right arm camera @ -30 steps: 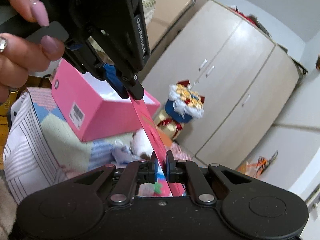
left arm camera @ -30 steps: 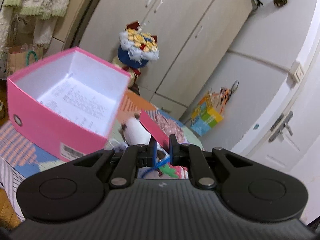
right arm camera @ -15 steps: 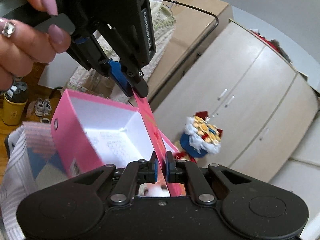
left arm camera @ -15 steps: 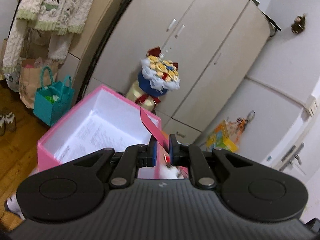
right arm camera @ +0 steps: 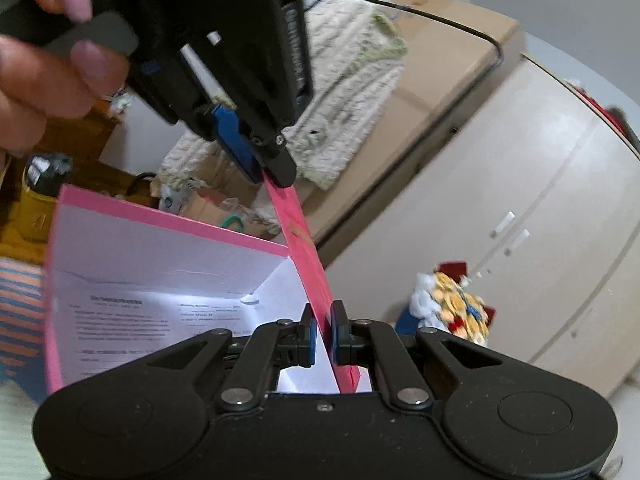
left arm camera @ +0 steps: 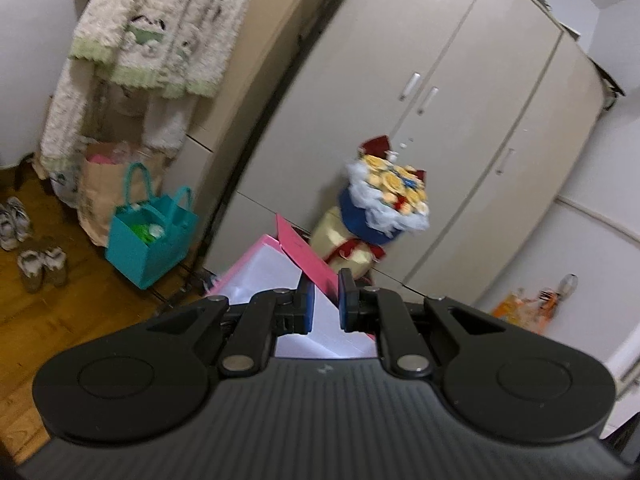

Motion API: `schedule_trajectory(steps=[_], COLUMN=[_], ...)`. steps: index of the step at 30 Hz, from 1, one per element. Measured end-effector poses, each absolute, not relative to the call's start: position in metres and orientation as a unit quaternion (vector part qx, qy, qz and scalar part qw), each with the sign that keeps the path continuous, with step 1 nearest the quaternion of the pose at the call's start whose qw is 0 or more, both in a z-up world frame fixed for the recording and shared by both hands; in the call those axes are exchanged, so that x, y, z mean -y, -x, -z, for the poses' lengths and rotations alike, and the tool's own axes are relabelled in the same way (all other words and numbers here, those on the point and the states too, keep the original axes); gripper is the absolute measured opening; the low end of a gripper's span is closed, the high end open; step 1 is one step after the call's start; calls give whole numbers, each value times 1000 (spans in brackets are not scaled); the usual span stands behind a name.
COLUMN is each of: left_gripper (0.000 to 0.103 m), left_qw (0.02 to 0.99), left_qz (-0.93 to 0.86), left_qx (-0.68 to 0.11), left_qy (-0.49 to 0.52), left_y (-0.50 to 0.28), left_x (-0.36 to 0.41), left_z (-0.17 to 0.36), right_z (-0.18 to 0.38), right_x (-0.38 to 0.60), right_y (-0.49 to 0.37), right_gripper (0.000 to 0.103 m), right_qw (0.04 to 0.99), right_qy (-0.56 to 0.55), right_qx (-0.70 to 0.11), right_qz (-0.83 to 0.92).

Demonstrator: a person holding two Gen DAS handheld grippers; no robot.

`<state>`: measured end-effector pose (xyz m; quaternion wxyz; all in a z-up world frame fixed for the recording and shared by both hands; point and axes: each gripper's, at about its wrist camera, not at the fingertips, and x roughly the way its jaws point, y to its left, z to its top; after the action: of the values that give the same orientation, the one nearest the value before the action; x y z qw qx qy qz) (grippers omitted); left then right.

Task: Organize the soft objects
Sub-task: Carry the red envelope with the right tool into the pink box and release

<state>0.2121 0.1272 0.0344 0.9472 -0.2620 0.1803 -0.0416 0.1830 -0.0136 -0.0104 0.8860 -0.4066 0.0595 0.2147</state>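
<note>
On the left wrist camera, I had the left gripper [left arm camera: 322,299] closed on the pink wall of the pink box [left arm camera: 256,268]. The gripped wall ran as a thin pink strip up and away from the fingertips toward the upper left, ending in a free corner in front of the beige wardrobe [left arm camera: 460,128]. Only a slice of the box's white inside showed, just behind and below the fingers, so I could not read its full shape from here. Past it I saw a flower bouquet [left arm camera: 386,204] standing by the wardrobe, a teal bag [left arm camera: 150,240] on the wooden floor [left arm camera: 60,312], and a fluffy cream garment [left arm camera: 152,32] hanging at upper left.

On the right wrist camera, the right gripper [right arm camera: 323,332] was pinched narrow on the same pink wall, seen edge-on. That wall's long axis ran from my fingertips up and to the left, straight to the left gripper [right arm camera: 272,174], whose blue pads clamped its far end. So both grippers held one side of the box, at opposite ends. This view gave me what the other did not: the open mouth of the box faced the camera, tilted, with a printed paper sheet [right arm camera: 132,320] lying against its white bottom. It also showed the person's hand [right arm camera: 44,64] wrapped on the left gripper's handle, and a striped cloth [right arm camera: 16,312] at the left edge beneath the box.
</note>
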Motion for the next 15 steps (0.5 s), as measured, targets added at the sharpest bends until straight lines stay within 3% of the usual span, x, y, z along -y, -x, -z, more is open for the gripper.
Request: schedule_trajectory(steps=[8, 15], left_gripper=[11, 11], left_qw=[942, 936], left_qz=[10, -11], left_qx=[-191, -225], left_qy=[277, 271], left_y=[-240, -259], left_x=[-134, -127], left_z=[-18, 1], right_z=[27, 31], right_x=[10, 18], right_y=[-226, -260], right_gripper=[7, 7], right_qw=[848, 832], right_qy=[443, 416], right_qx=[-66, -127], right_qz=[-283, -345])
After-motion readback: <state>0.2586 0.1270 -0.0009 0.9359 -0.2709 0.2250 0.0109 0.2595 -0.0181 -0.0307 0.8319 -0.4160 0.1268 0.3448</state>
